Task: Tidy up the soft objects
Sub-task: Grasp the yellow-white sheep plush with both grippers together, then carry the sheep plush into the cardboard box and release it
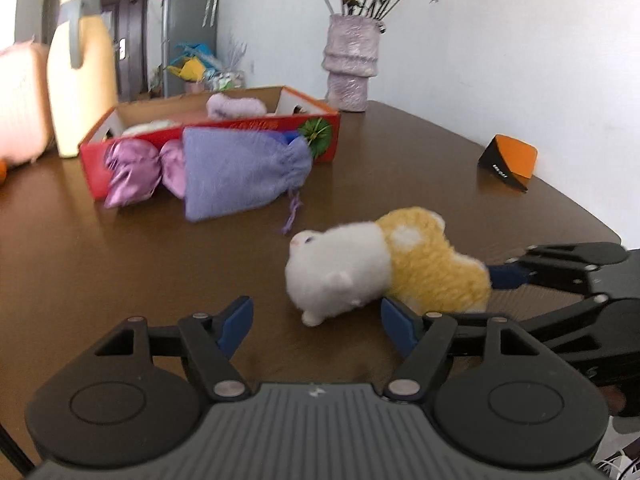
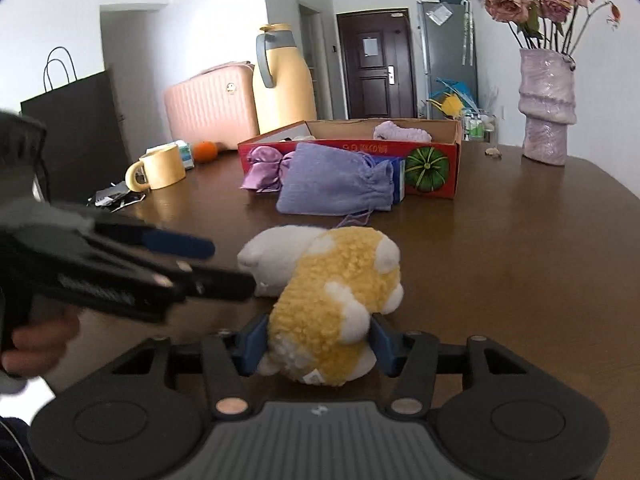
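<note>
One plush toy point(image 2: 332, 300), fluffy and rounded, half white and half curly yellow with white patches, lies on its side on the dark glossy brown surface point(image 2: 500, 264). The right gripper point(image 2: 318, 346) is clamped on its yellow rear end, both blue pads pressed into the fleece. The left gripper point(image 1: 316, 326) has its two fingers spread apart, the toy's white head just ahead of them and nothing between them.

Further back stands one shallow red cardboard box point(image 1: 328, 136), open-topped, printed with a green pumpkin. Inside it lie one pale lilac fuzzy item point(image 1: 236, 106) and one whitish soft item point(image 1: 150, 126), too blurred to identify. Leaning against the box front are two soft things: one lavender knitted drawstring pouch point(image 1: 240, 170) and one shiny purple satin bundle point(image 1: 134, 172), tied bow-like. One ridged lilac vase point(image 1: 351, 62) holds dried roses.
</note>
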A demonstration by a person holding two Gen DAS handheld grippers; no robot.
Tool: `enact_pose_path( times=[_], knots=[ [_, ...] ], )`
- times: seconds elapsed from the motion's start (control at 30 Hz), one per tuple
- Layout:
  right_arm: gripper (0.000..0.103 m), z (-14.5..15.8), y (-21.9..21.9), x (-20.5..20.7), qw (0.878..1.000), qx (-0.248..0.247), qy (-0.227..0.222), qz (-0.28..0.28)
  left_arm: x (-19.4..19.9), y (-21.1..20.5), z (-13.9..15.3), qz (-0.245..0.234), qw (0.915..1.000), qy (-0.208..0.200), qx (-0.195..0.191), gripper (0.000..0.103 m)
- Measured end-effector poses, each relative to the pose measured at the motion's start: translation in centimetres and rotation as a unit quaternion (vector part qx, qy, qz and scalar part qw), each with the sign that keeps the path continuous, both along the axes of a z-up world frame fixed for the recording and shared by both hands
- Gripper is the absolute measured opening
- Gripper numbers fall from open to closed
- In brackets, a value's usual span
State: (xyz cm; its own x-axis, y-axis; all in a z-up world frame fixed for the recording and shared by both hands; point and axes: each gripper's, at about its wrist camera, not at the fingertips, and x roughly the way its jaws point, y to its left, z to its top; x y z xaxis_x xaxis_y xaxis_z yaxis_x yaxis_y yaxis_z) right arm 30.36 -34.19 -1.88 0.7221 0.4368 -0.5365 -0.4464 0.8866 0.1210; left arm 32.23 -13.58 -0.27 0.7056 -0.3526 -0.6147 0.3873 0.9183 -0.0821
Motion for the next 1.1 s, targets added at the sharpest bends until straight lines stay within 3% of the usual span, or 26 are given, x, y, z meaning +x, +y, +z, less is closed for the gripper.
enact_pose_path(
  times=[0.1, 0.2, 0.27, 0.3, 0.33, 0.57, 0.73, 0.87, 0.97, 1.03, 1.1],
  knots=[
    [0.066, 0.2, 0.6, -1.4, 1.0, 0.006, 0.001, -0.017, 0.1, 0.6, 0.2, -0.004, 0.9998, -0.009, -0.016, 0.072],
    [0.066, 0.8, 0.1, -1.8, 0.999, 0.014, -0.011, -0.043, 1.1, 0.6, 0.3, -0.015, 0.9994, -0.015, -0.029, 0.072],
    [0.059, 1.1, -0.2, -1.7, 0.998, 0.024, -0.013, -0.062, 1.8, 0.4, 0.3, -0.036, 0.9984, -0.014, -0.042, 0.072],
    [0.043, 1.2, -0.2, -1.6, 0.997, 0.029, -0.012, -0.065, 2.2, 0.3, 0.1, -0.045, 0.9977, -0.011, -0.049, 0.065],
    [0.042, 1.2, -0.2, -1.6, 0.997, 0.032, -0.009, -0.067, 2.6, 0.3, 0.0, -0.051, 0.9972, -0.004, -0.054, 0.051],
    [0.036, 1.1, 0.1, -0.9, 0.997, 0.046, 0.012, -0.06, 4.2, 1.4, 0.0, -0.066, 0.9934, 0.005, -0.093, 0.041],
    [0.036, 2.5, 0.2, -0.5, 0.997, 0.052, -0.003, -0.053, 6.3, 2.5, 3.8, -0.063, 0.9901, -0.023, -0.123, 0.04],
    [0.036, 5.8, 0.0, 2.1, 0.997, 0.058, -0.037, -0.034, 12.3, 2.8, 8.3, -0.059, 0.9879, -0.059, -0.131, 0.04],
    [0.035, 9.2, -0.1, 6.8, 0.996, 0.051, -0.067, -0.024, 18.7, 2.8, 9.8, -0.016, 0.9861, -0.076, -0.147, 0.04],
    [0.035, 11.0, 0.0, 11.3, 0.996, 0.049, -0.076, -0.013, 23.5, 2.6, 9.4, 0.004, 0.9881, -0.051, -0.145, 0.039],
    [0.035, 12.1, 0.1, 16.9, 0.997, 0.048, -0.063, -0.009, 28.7, 2.7, 8.1, 0.027, 0.988, 0.009, -0.152, 0.039]
  ],
)
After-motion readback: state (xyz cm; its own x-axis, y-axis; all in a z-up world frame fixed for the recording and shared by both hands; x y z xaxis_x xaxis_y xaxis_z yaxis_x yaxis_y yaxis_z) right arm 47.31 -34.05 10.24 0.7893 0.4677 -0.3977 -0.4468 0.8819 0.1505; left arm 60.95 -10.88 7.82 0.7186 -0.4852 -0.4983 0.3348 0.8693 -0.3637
